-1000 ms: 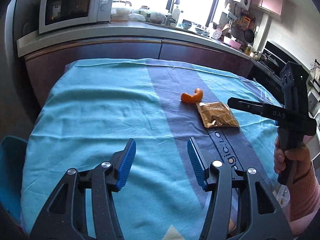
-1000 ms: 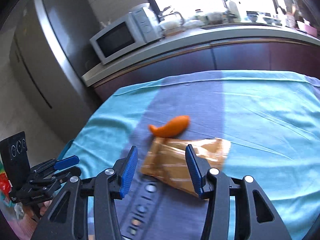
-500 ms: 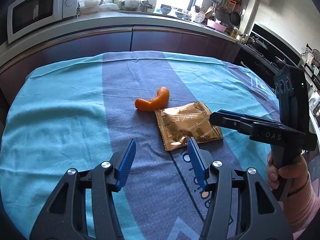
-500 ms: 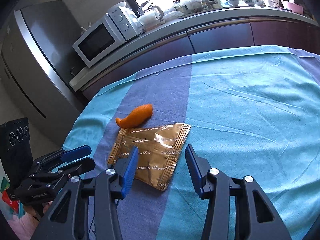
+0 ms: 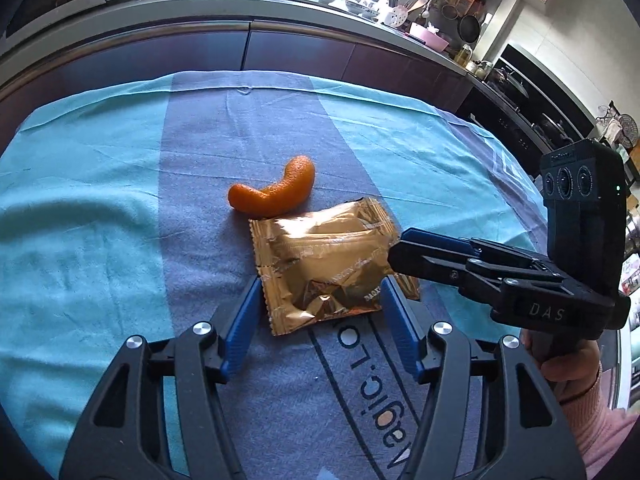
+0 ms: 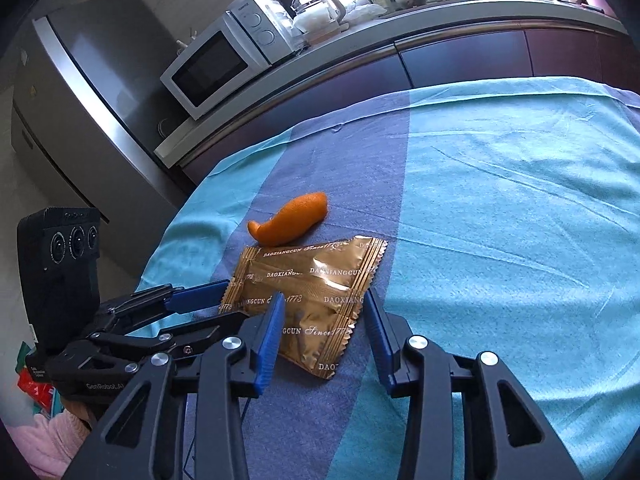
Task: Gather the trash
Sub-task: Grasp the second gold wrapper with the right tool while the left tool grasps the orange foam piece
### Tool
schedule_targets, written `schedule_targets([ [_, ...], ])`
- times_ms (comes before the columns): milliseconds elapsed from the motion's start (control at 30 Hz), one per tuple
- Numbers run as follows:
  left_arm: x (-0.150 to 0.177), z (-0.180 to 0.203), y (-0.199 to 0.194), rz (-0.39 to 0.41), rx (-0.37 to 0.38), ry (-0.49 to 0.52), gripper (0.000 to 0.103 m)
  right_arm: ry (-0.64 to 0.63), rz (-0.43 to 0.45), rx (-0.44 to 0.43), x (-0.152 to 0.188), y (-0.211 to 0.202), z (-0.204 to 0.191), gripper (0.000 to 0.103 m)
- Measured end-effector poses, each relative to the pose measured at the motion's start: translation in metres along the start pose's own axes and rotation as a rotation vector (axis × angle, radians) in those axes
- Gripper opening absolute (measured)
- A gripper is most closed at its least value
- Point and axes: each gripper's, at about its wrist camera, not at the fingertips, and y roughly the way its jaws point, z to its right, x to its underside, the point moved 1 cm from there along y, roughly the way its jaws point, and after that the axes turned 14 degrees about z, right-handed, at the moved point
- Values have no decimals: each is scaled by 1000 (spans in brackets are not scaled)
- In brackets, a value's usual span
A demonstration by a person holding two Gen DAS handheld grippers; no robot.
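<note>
A gold foil snack wrapper point(image 5: 324, 264) lies flat on the blue tablecloth point(image 5: 100, 208), with a curved piece of orange peel point(image 5: 276, 194) just beyond it. My left gripper point(image 5: 320, 300) is open, its blue pads either side of the wrapper's near edge. My right gripper point(image 6: 320, 312) is open too, straddling the wrapper point(image 6: 312, 292) from the other side; the peel point(image 6: 292, 224) lies beyond. The right gripper also shows in the left wrist view point(image 5: 404, 248), its tips over the wrapper's right edge. The left gripper shows in the right wrist view point(image 6: 216, 300).
A kitchen counter point(image 5: 248, 8) with dark cabinets runs behind the table, holding a microwave point(image 6: 216, 64) and dishes. A steel fridge point(image 6: 80, 120) stands at the left. An oven point(image 5: 532, 116) is at the right. The cloth hangs over the table edges.
Both grippers have moved in toward the wrapper from opposite sides. It now lies between the pads of each. Both stayed open; wrapper and peel have not moved.
</note>
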Motion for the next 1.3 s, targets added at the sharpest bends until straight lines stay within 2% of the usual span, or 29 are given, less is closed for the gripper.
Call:
schedule_targets([
  [100,2,3,-2,4,-4,6,56,-3,-5,-11,0,1,-1,38],
  [200,4,5,-5,4,-8,1,42,-7,-8,-22,0,1,-3,37],
  [300,6,6,-6,4,-17,9,37,-7,-8,-25,0,1,-4,36],
  [400,9,7,-9,9,-25,13,37,-6,-10,-33,0,1,-4,33],
  [467,9,7,-12,12,-22,18,36,-13,-10,-47,0,0,-5,26],
  [500,8,7,-12,14,-18,19,35,-12,-10,-57,0,-1,-6,13],
  [533,7,6,-13,14,-19,17,35,-14,-4,-57,0,-2,-6,10],
  [867,-22,-19,-4,70,-167,21,37,47,73,-50,-6,-29,13,8],
  [967,-32,-15,0,86,-187,56,37,67,93,-47,-6,-36,20,8],
  [1100,-43,4,10,104,-200,180,39,84,103,-51,-6,-39,25,8],
  [1300,-47,14,33,54,-202,295,39,105,106,-66,-5,-39,29,8],
])
